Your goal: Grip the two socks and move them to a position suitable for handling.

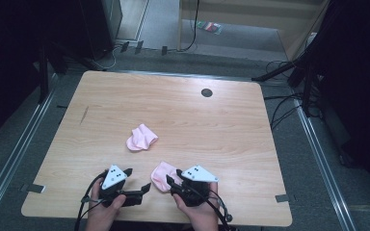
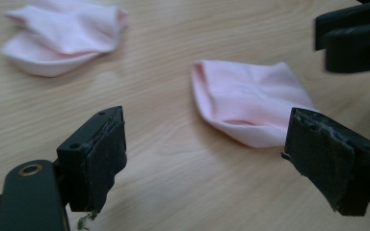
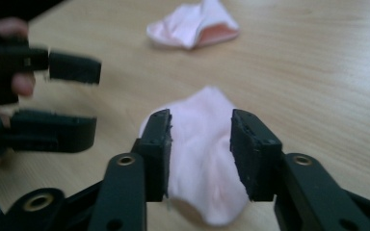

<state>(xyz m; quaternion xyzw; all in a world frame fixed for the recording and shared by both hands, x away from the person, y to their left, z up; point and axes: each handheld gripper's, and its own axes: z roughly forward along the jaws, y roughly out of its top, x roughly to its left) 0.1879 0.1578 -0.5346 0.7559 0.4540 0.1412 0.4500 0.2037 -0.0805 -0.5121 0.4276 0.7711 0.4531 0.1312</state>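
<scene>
Two pink socks lie on the wooden table. The far sock is crumpled near the middle. The near sock lies flat by the front edge. My right gripper is open, its jaws standing either side of the near sock without pinching it. My left gripper is wide open just left of that sock, with nothing between its jaws. In the right gripper view, the left gripper is at the left.
A dark round grommet sits in the table near its far edge. Cables run over the floor to the right, and dark stands flank the table. Bare wood surrounds the socks.
</scene>
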